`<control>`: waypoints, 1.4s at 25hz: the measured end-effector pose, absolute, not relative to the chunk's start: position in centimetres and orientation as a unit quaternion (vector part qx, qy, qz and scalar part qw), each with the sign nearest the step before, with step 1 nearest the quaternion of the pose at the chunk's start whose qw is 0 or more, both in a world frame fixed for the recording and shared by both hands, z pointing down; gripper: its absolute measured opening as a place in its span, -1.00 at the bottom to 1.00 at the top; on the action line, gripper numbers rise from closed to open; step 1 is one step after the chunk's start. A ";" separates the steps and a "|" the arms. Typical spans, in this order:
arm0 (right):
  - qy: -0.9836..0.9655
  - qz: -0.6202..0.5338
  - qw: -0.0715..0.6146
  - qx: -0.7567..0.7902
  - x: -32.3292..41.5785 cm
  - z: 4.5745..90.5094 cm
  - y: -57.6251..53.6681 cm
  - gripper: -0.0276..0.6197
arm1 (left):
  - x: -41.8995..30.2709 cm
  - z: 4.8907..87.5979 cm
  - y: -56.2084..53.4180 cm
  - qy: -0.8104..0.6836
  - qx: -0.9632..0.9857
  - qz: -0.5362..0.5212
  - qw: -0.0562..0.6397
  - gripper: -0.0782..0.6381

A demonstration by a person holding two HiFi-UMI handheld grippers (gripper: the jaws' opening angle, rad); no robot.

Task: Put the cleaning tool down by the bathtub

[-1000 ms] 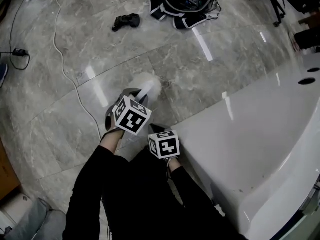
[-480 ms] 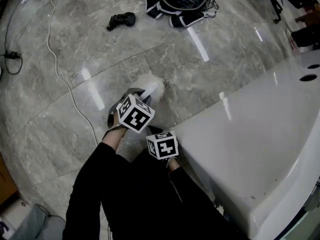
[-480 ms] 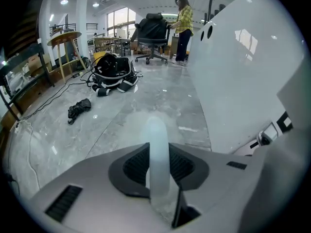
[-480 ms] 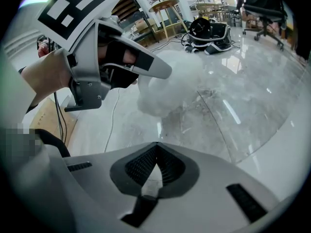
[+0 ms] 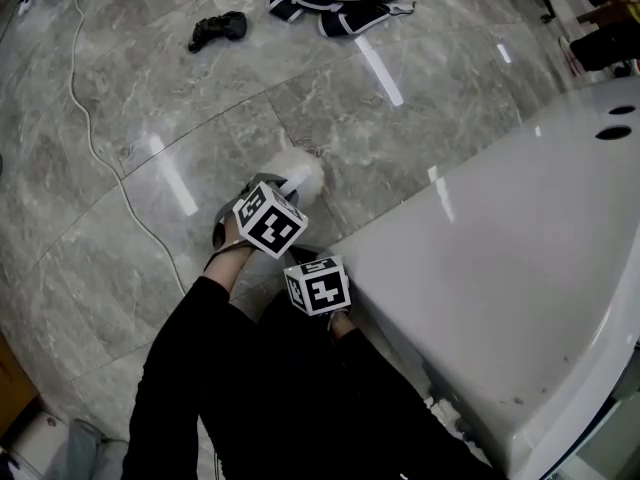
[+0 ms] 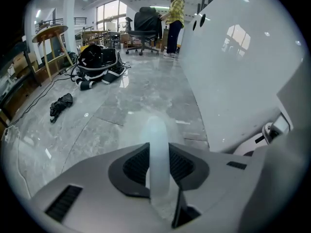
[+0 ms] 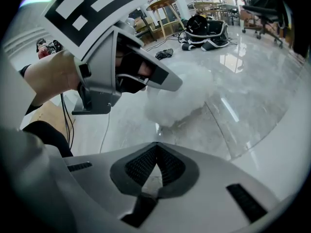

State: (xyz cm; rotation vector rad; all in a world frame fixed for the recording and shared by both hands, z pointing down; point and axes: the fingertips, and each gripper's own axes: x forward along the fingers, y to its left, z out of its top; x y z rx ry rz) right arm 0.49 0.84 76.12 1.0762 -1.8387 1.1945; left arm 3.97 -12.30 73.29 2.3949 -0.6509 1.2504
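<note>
claws (image 6: 158,152) (image 7: 156,148) 2; cleaning tool (image 5: 301,174) 1; bathtub (image 5: 500,248) 1; white cable (image 5: 96,140) 1

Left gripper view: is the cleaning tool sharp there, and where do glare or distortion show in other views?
Left gripper view: the cleaning tool in the left tongs is blurred, too close; the bathtub wall bows from the wide lens. Head view: light streaks glare on the floor. Right gripper view: black vignette at the corners.

floor (image 5: 120,88), 9 to 12 o'clock: grey veined stone tile, polished, glossy. bathtub (image 5: 500,248) at 3 o'clock: smooth gloss white. cleaning tool (image 6: 158,149): frosted translucent plastic handle, fluffy white head. left gripper (image 6: 158,166), right gripper (image 7: 154,171): matt grey plastic shells, black ribbed pads. sleeves (image 5: 190,388): matt black cloth.
</note>
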 end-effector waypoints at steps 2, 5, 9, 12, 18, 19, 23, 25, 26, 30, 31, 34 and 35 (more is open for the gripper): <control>-0.704 0.461 0.343 0.417 0.7 76.3 1.1 -0.91 | 4.4 73.8 -11.9 -0.221 0.847 0.449 0.178 -0.50; -0.700 0.464 0.345 0.420 1.0 76.5 1.5 -0.91 | 4.8 74.5 -11.3 -0.211 0.846 0.458 0.175 -0.50; -0.697 0.465 0.348 0.421 1.1 76.7 2.1 -0.91 | 4.9 75.3 -10.8 -0.206 0.844 0.463 0.174 -0.50; -0.698 0.463 0.350 0.419 1.2 76.9 2.4 -0.91 | 5.0 75.6 -10.8 -0.206 0.845 0.463 0.171 -0.50; -0.698 0.466 0.352 0.414 1.1 77.0 3.0 -0.91 | 5.3 75.9 -10.5 -0.202 0.845 0.468 0.163 -0.50; -0.699 0.466 0.351 0.413 1.0 77.0 3.0 -0.91 | 5.3 76.0 -10.4 -0.201 0.844 0.469 0.163 -0.50; -0.700 0.465 0.351 0.413 1.1 77.1 2.9 -0.91 | 5.2 76.1 -10.3 -0.204 0.843 0.469 0.166 -0.50; -0.701 0.463 0.351 0.414 1.1 77.2 2.8 -0.91 | 5.1 76.0 -10.3 -0.204 0.844 0.467 0.170 -0.49; -0.701 0.462 0.351 0.414 1.1 77.2 2.8 -0.91 | 5.0 75.9 -10.3 -0.205 0.844 0.465 0.172 -0.49; -0.705 0.458 0.352 0.412 0.8 77.3 2.4 -0.91 | 4.4 75.0 -10.5 -0.214 0.846 0.455 0.176 -0.48; -0.706 0.456 0.352 0.411 0.7 77.2 2.3 -0.91 | 4.2 74.7 -10.6 -0.217 0.847 0.452 0.176 -0.47; -0.711 0.452 0.353 0.407 0.3 77.3 2.1 -0.91 | 3.8 73.7 -11.0 -0.227 0.852 0.437 0.176 -0.46; -0.712 0.451 0.354 0.406 0.1 77.3 2.0 -0.91 | 3.6 73.3 -11.0 -0.229 0.854 0.432 0.177 -0.46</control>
